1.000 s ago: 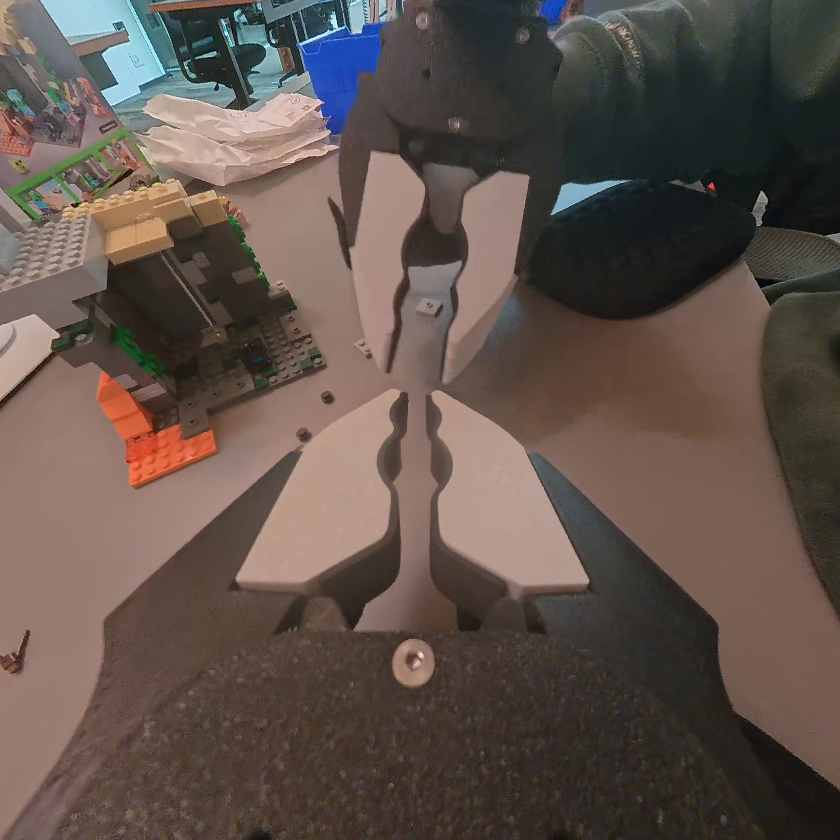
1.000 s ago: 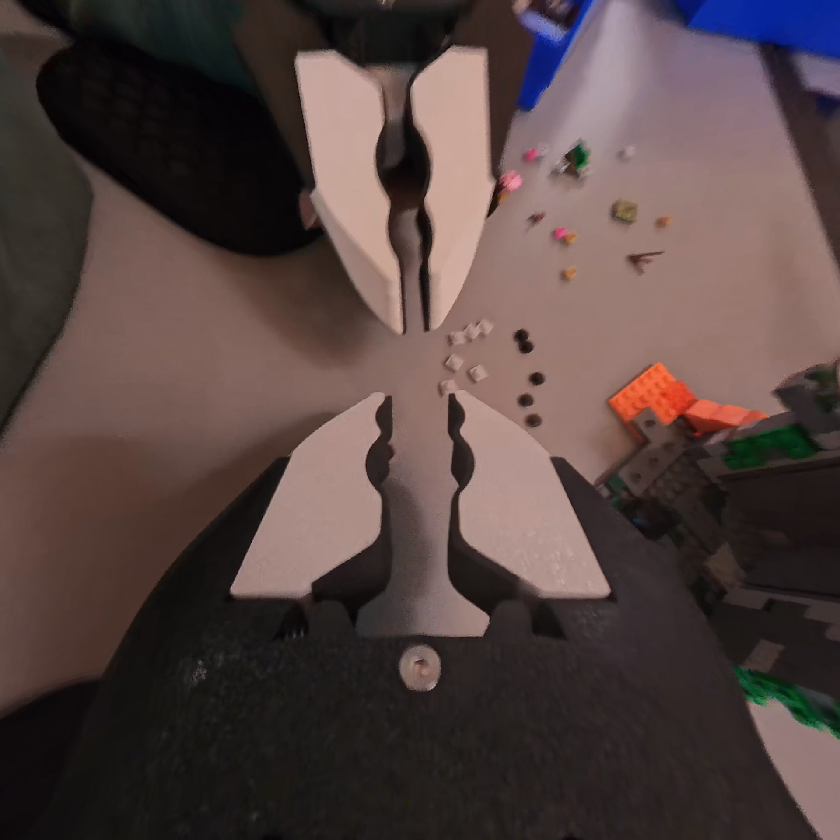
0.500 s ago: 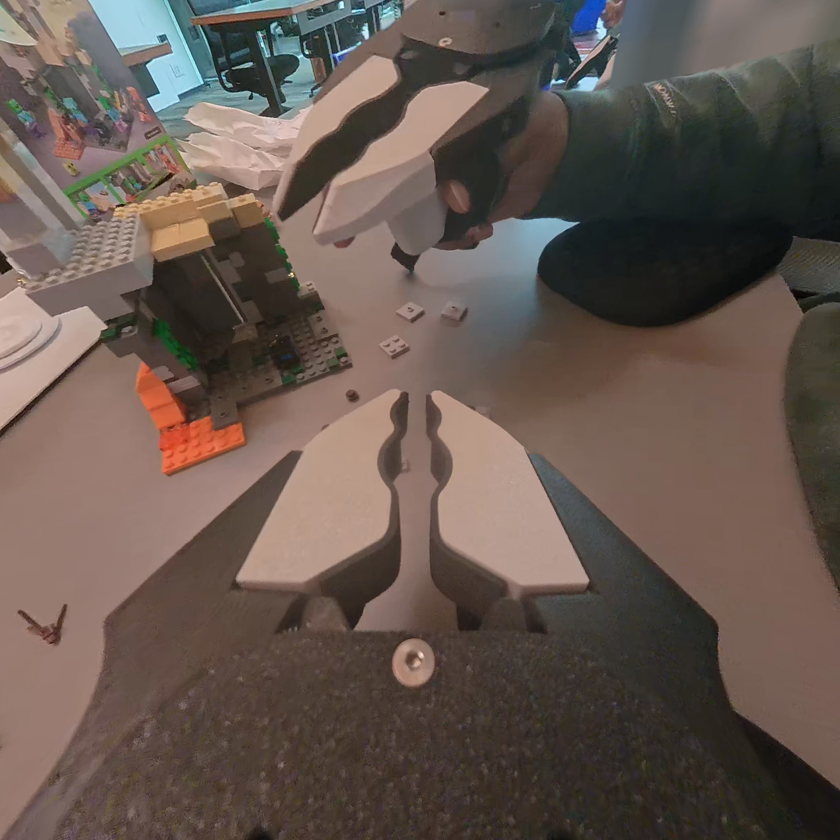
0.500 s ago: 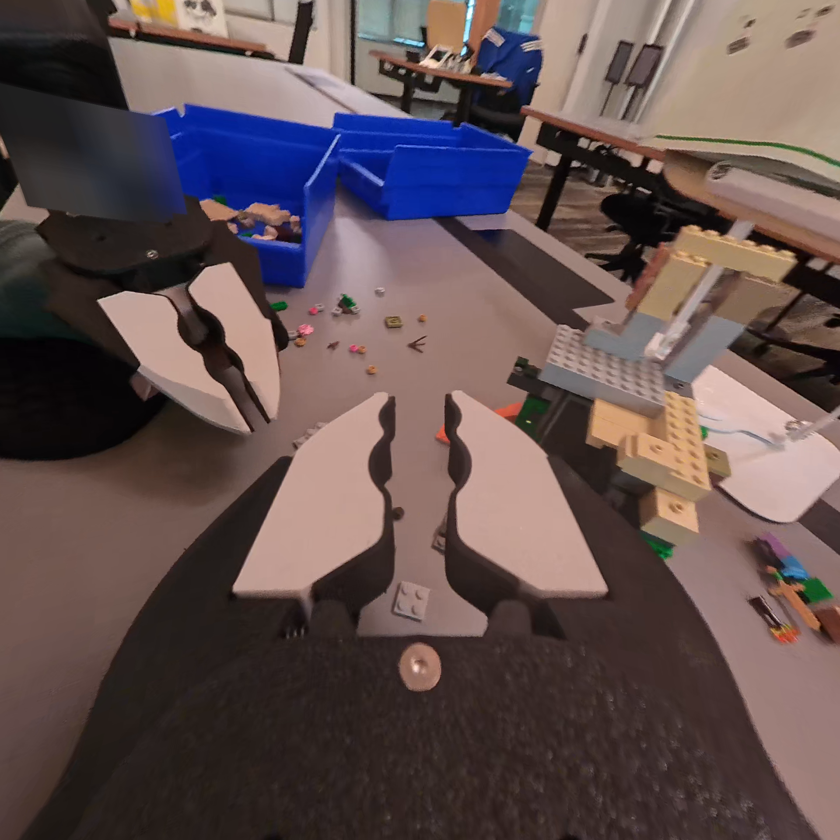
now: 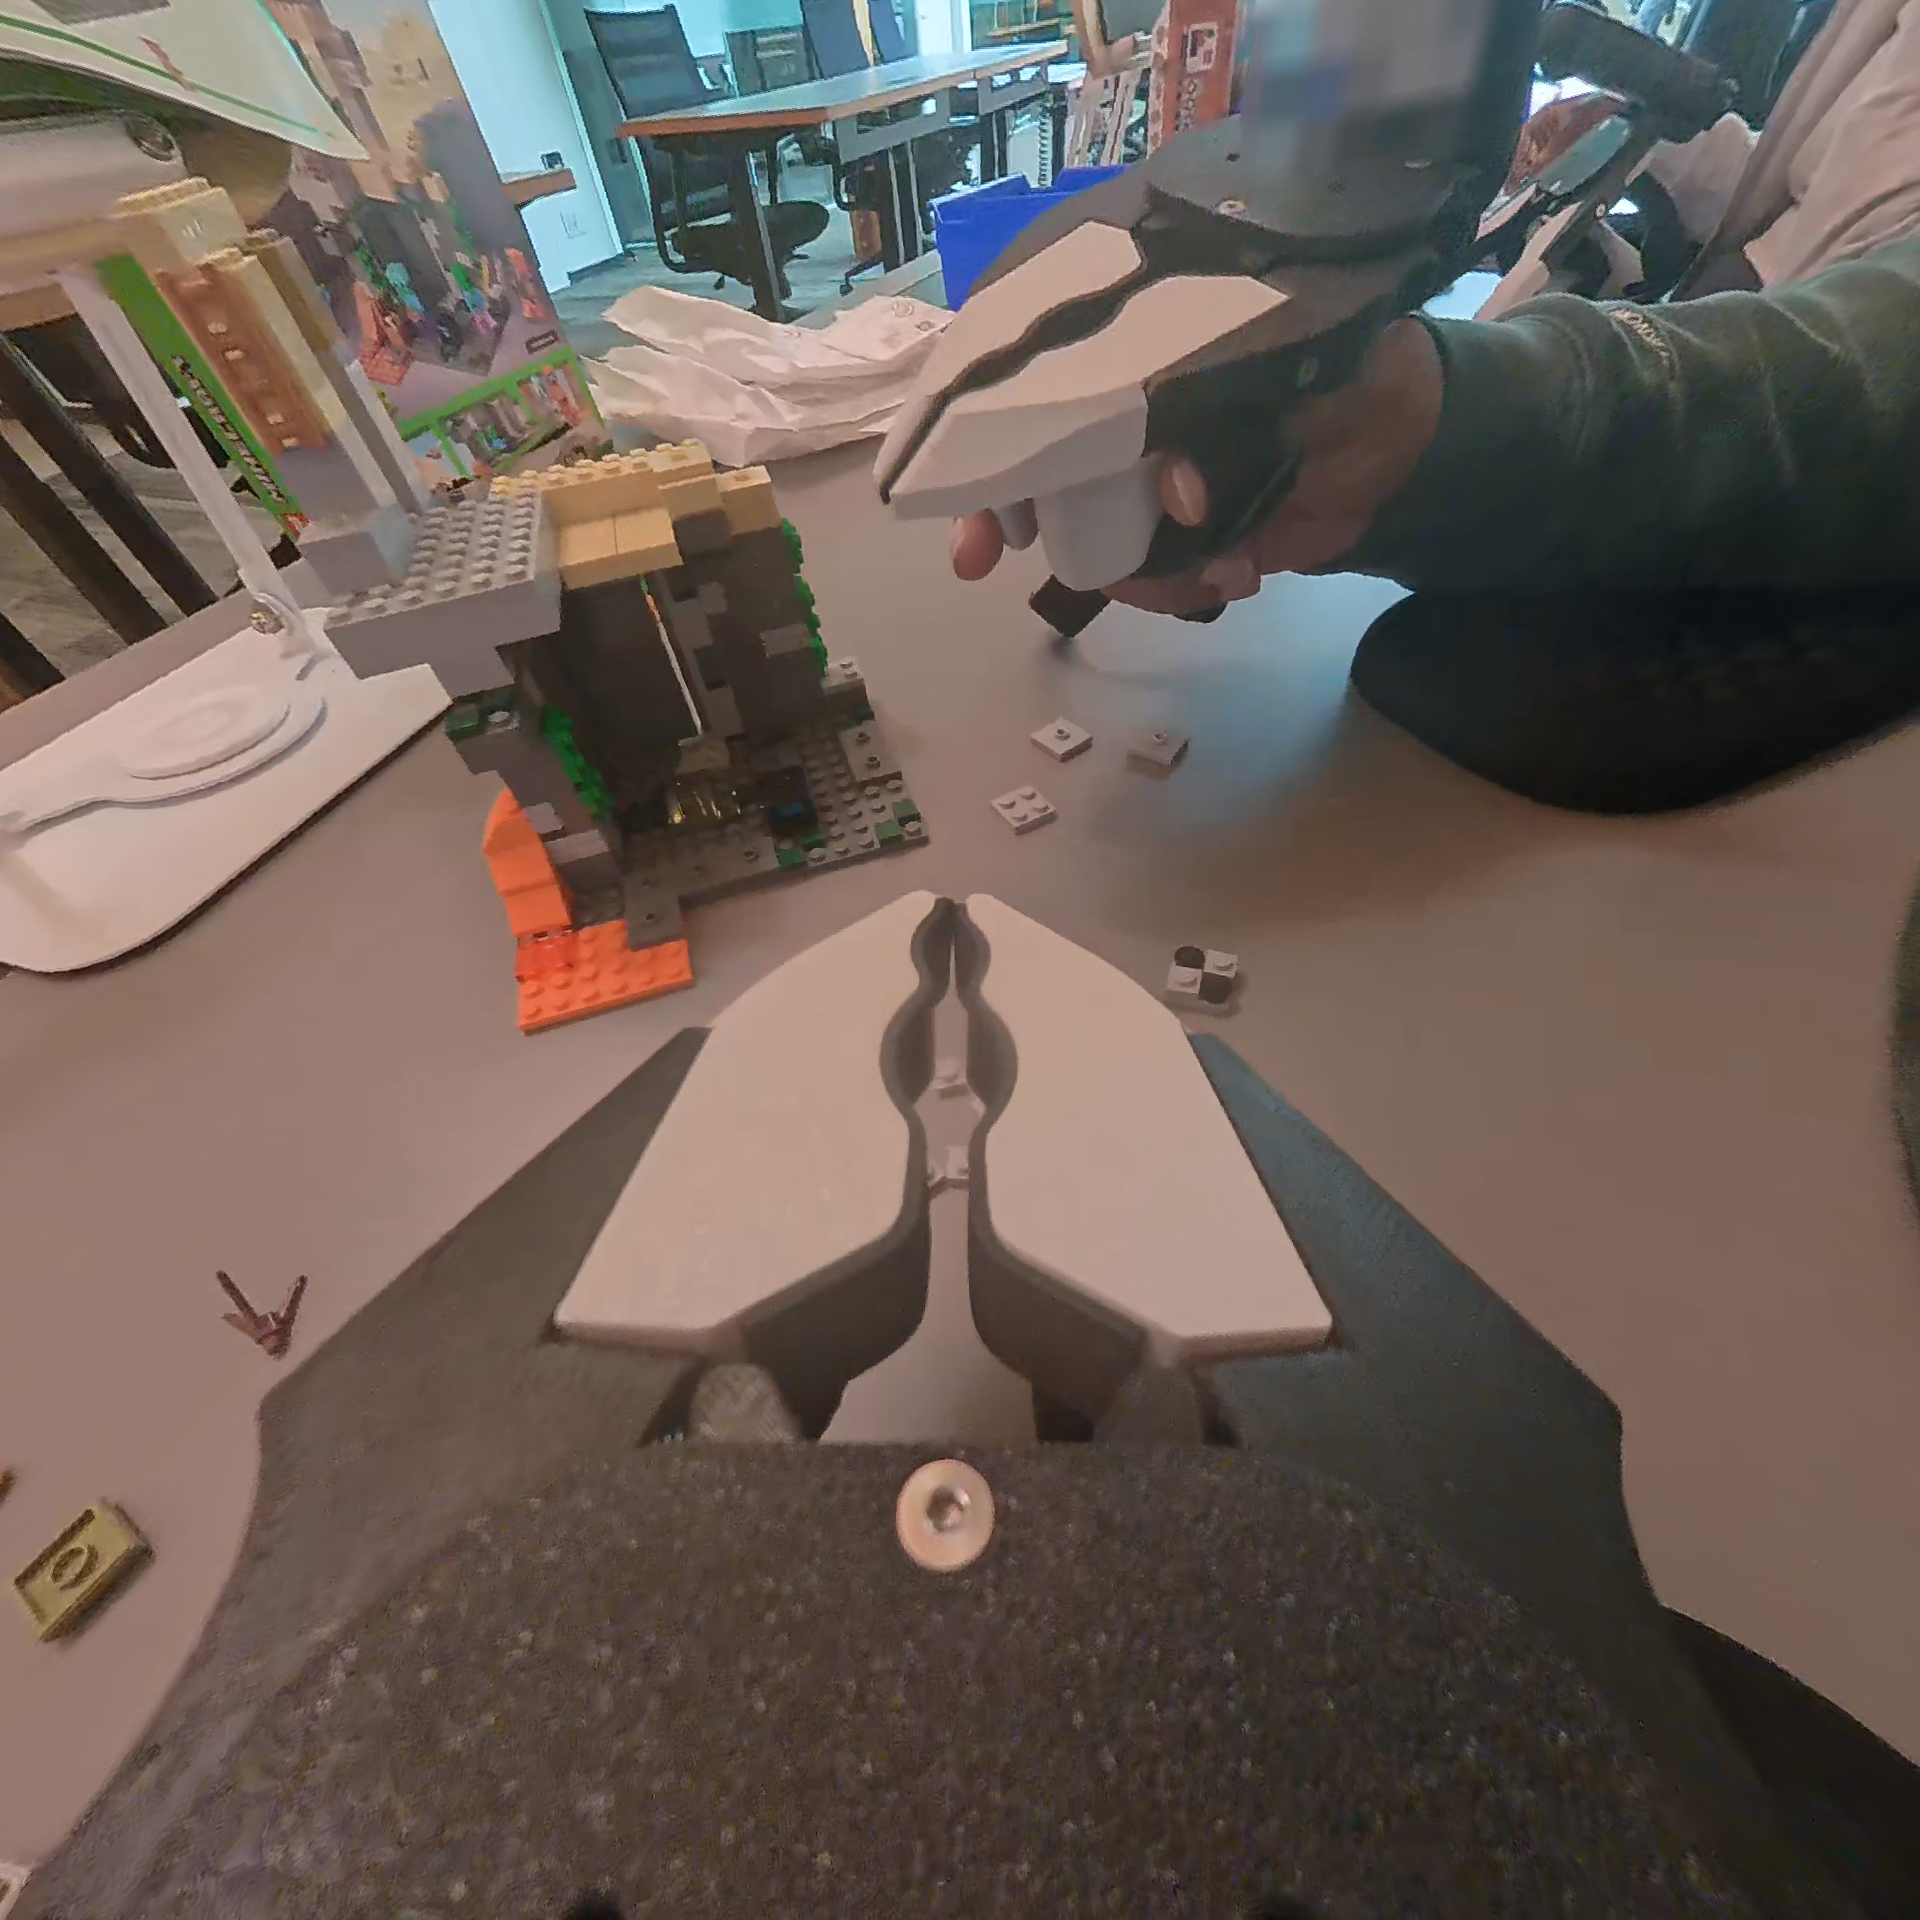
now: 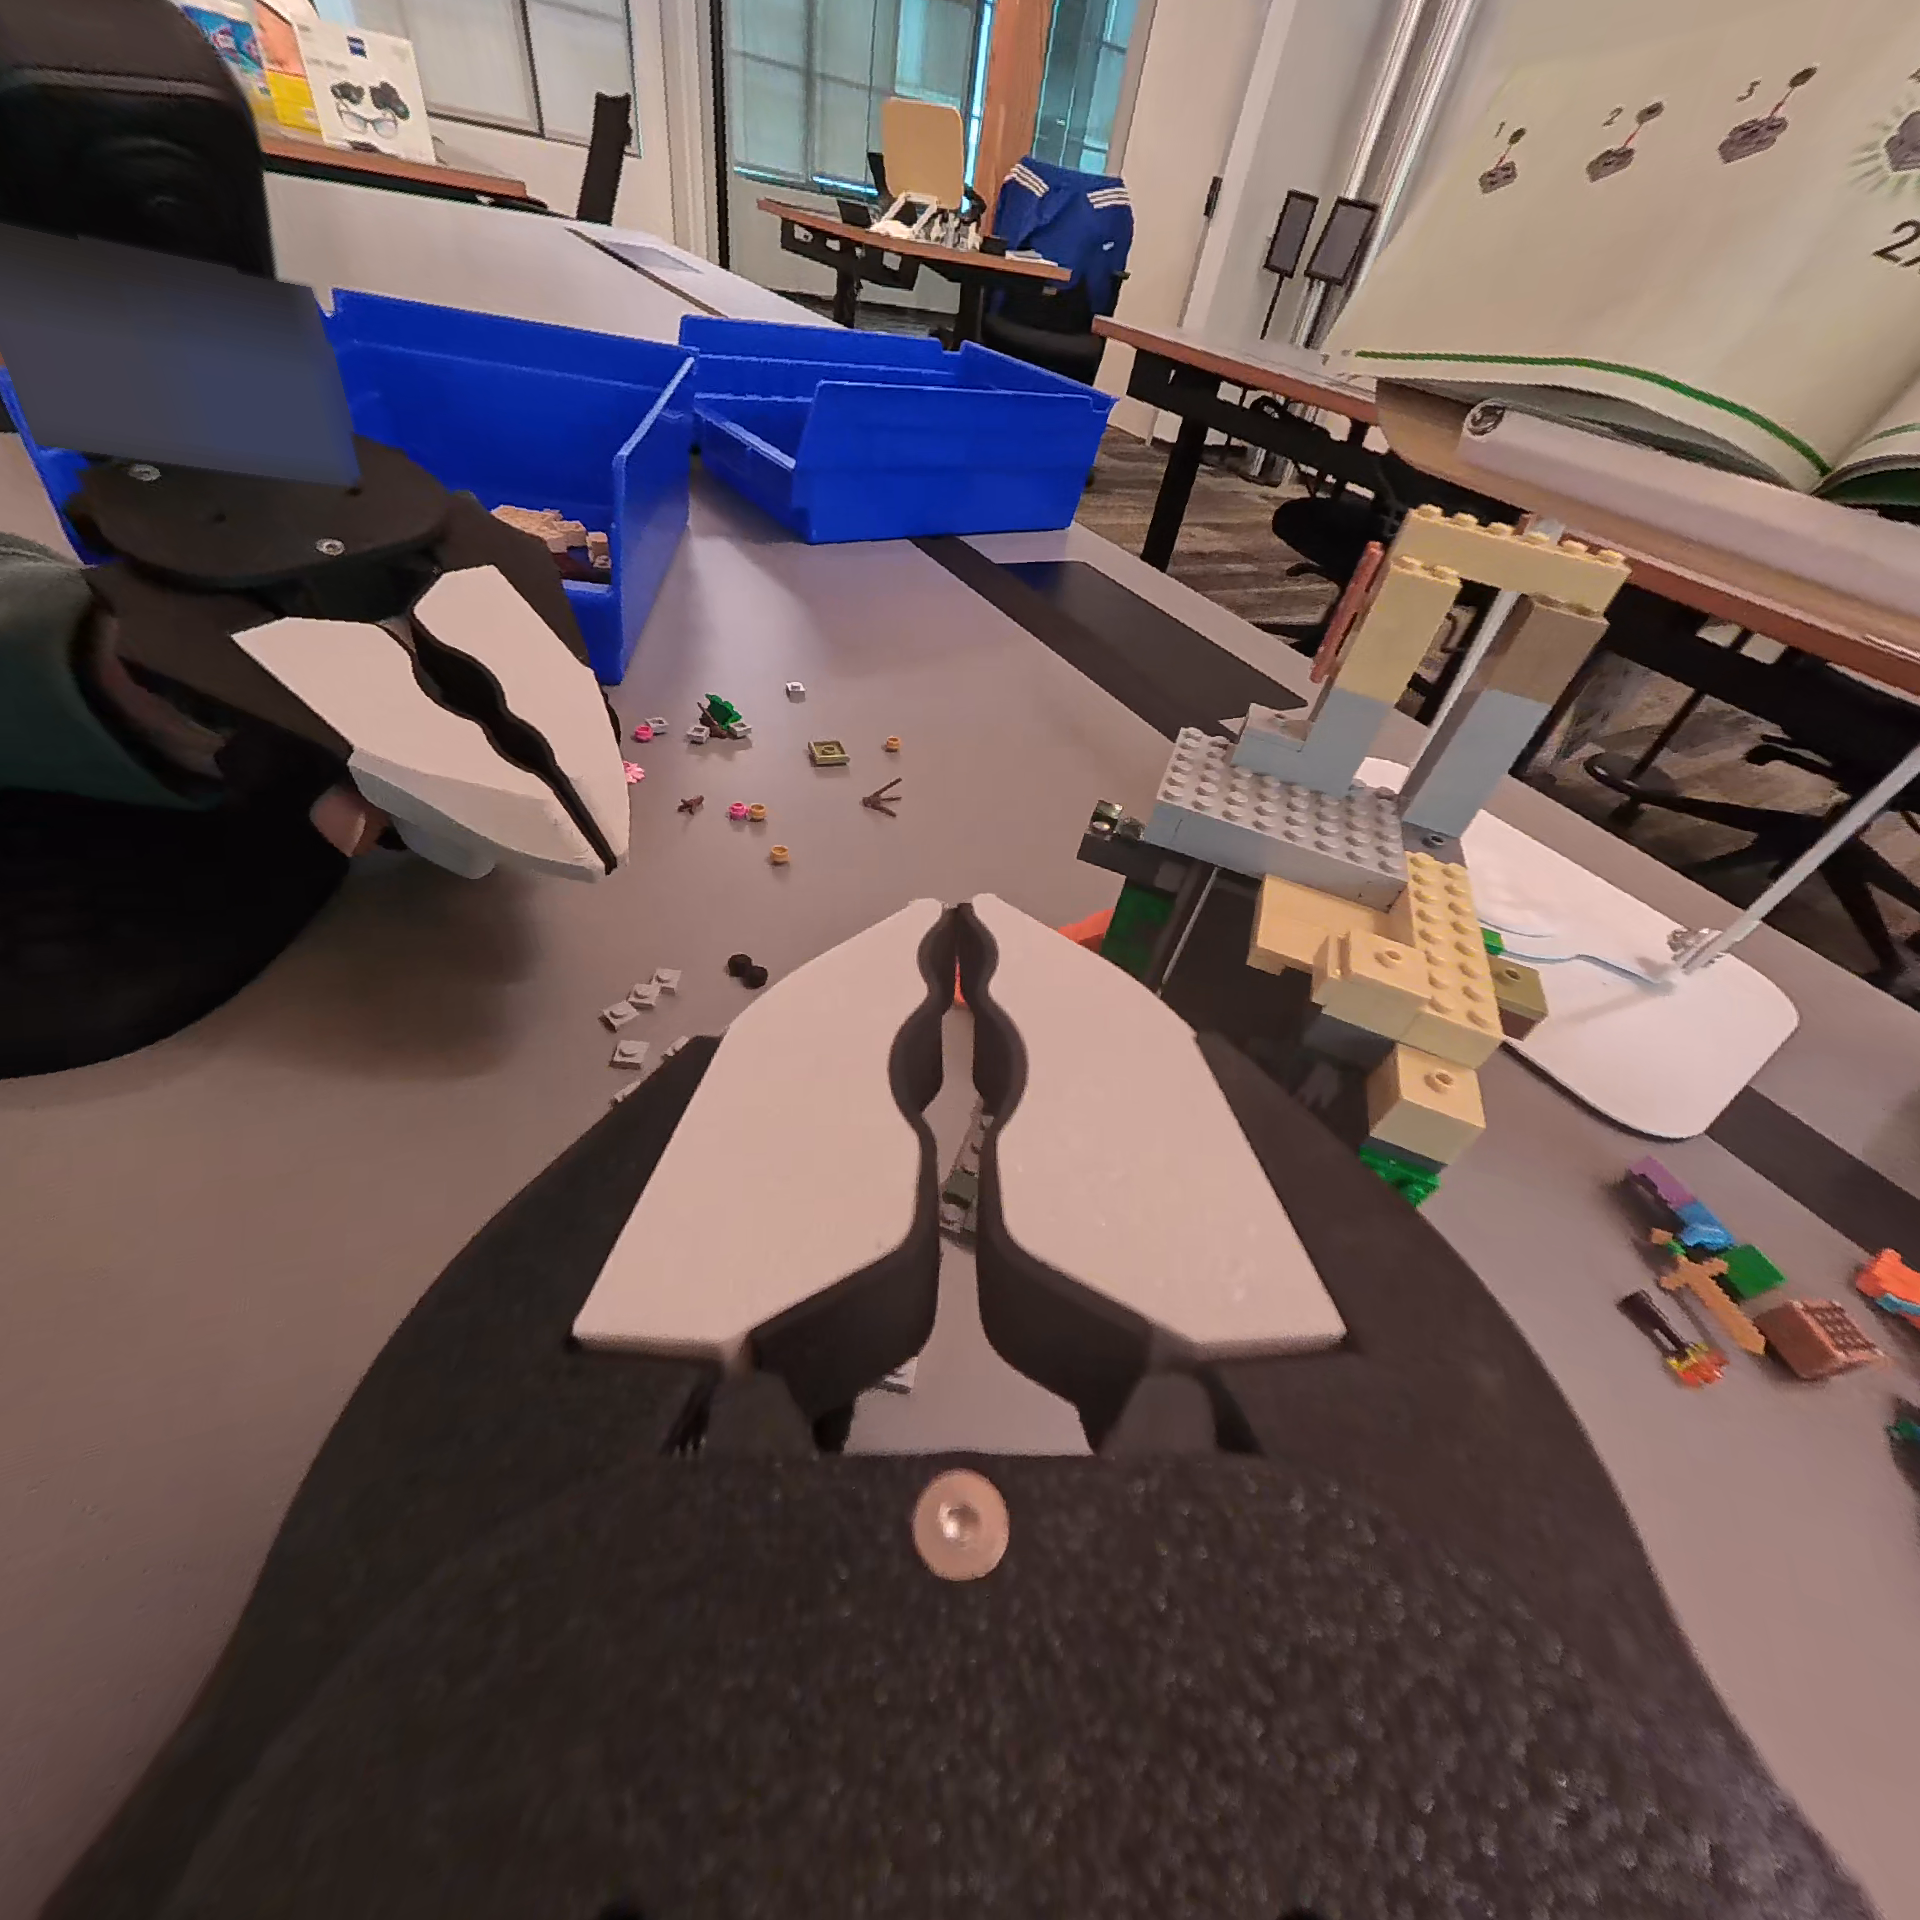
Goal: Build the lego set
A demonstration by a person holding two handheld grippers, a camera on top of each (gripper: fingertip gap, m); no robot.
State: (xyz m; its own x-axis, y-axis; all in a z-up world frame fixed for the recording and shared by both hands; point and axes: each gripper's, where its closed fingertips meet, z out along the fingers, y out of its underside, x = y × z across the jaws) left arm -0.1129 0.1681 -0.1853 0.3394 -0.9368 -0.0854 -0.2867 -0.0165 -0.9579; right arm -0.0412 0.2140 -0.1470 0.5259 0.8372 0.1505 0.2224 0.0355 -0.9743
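Note:
The partly built lego model (image 5: 665, 707) of grey, tan, green and orange bricks stands on the grey table (image 5: 1455, 1039), left of centre in the left wrist view. It stands at the right in the right wrist view (image 6: 1351, 883). My left gripper (image 5: 951, 909) is shut, its fingertips meeting with nothing between them, just in front of the model's orange plate. My right gripper (image 6: 958, 912) is also shut with nothing in it. Each gripper shows in the other's view, the right one (image 5: 904, 488) raised above the table and the left one (image 6: 608, 857) at the left.
Small grey plates (image 5: 1023, 808) and a grey plate with black round studs (image 5: 1203, 977) lie right of the model. Blue bins (image 6: 520, 436), scattered tiny pieces (image 6: 826, 750), a booklet on a white stand (image 6: 1642, 1018) and colourful parts (image 6: 1704, 1278) are around. Tip to tip, the grippers are about 10 cm apart.
Both grippers have closed; the right one from a wider gap. They were tip to tip low over the table and have drawn apart and tilted up. Nothing was picked up.

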